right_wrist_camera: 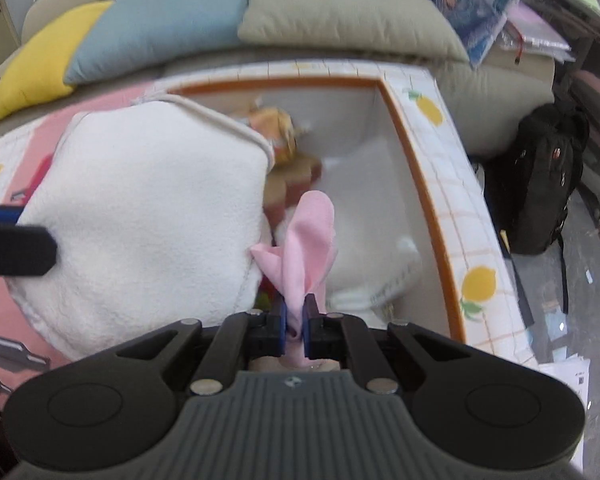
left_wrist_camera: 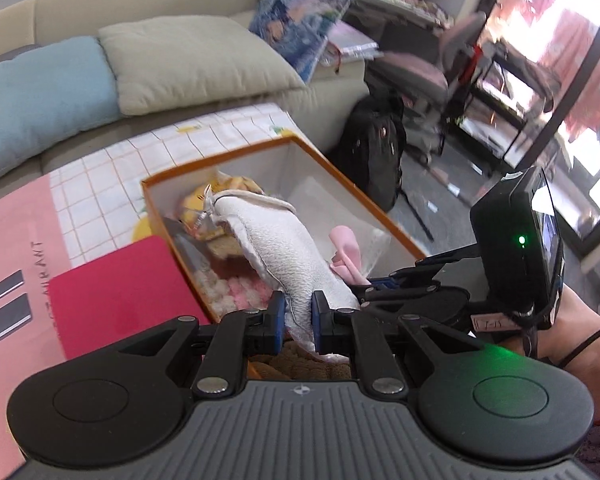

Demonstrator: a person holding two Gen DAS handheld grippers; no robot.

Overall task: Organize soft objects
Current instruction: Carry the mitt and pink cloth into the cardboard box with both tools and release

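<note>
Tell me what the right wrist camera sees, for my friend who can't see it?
The right gripper pinches a pink cloth above an orange-edged box. A fluffy white towel hangs over the box on the left, held by the other gripper. Behind are yellow, blue and beige pillows on a sofa.

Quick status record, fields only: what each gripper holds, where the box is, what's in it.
left gripper: shut on white towel
right gripper: shut on pink cloth
box: orange-rimmed, open, on the checked mat, under both grippers
box contents: yellow-brown plush, white cloth
</note>
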